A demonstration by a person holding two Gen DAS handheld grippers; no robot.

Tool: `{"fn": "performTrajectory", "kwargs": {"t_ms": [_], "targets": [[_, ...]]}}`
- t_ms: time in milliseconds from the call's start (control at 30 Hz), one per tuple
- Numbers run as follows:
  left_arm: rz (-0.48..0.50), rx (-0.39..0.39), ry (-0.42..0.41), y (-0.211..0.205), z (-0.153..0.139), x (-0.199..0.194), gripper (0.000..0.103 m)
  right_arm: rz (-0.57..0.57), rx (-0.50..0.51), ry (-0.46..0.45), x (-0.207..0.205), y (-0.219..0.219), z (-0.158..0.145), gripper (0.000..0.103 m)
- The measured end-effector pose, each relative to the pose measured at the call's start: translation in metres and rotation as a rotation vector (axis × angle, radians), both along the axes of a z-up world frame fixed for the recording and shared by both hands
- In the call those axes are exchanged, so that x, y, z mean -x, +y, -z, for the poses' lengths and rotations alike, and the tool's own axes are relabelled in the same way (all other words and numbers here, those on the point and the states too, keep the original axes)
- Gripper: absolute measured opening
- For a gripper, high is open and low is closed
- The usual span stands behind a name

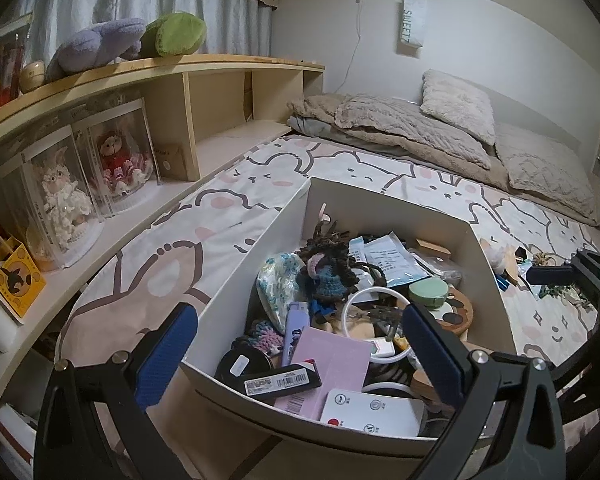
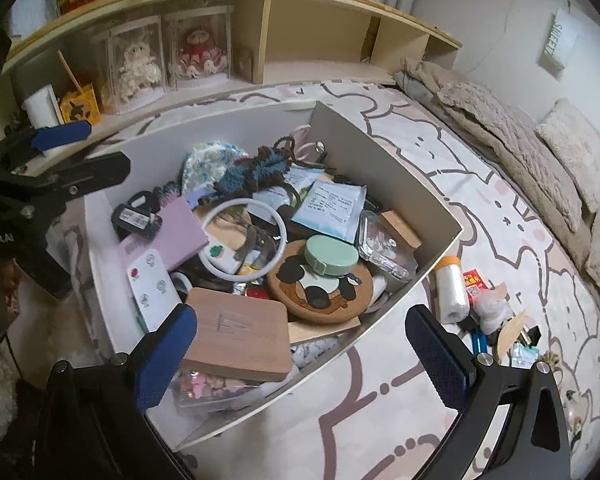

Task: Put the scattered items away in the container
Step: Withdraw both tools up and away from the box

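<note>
Left gripper [image 1: 300, 344]: jaws wide apart, holding nothing, poised over the near end of the box.
Right gripper [image 2: 300, 354]: released too — fingers spread, straddling the box's near corner above a wooden block [image 2: 240, 338].
Box [image 1: 256, 240]: white, open-topped, on the bunny-print bedsheet [image 1: 204, 224]; crammed with a white ring [image 2: 242, 240], round coaster [image 2: 320, 292], green case [image 2: 330, 258], remote [image 2: 150, 284].
Loose items [image 2: 484, 312]: still on the sheet just right of the box — a plastic roll [image 2: 452, 288] nearest its wall.
Far: shelf [image 1: 204, 92], pillows [image 1: 456, 104].
</note>
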State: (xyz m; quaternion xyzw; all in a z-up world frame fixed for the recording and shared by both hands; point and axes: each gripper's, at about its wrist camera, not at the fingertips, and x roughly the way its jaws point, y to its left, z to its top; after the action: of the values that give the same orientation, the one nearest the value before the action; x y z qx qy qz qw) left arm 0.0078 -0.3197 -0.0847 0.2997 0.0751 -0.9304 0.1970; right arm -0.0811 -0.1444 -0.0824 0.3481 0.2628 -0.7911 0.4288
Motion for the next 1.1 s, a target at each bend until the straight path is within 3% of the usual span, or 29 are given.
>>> {"fn": "performTrajectory", "kwargs": {"t_ms": [600,1100], "targets": [[-0.007,0.001,0.028,0.021,-0.025,-0.016,0.103,0.061,0.250,-0.049,-0.005,0.049,-0.038,0.103],[0.005,0.043,0.103,0.067,-0.064,-0.048,0.103,0.122,0.380,0.006,-0.027,0.107,-0.075,0.103]]}}
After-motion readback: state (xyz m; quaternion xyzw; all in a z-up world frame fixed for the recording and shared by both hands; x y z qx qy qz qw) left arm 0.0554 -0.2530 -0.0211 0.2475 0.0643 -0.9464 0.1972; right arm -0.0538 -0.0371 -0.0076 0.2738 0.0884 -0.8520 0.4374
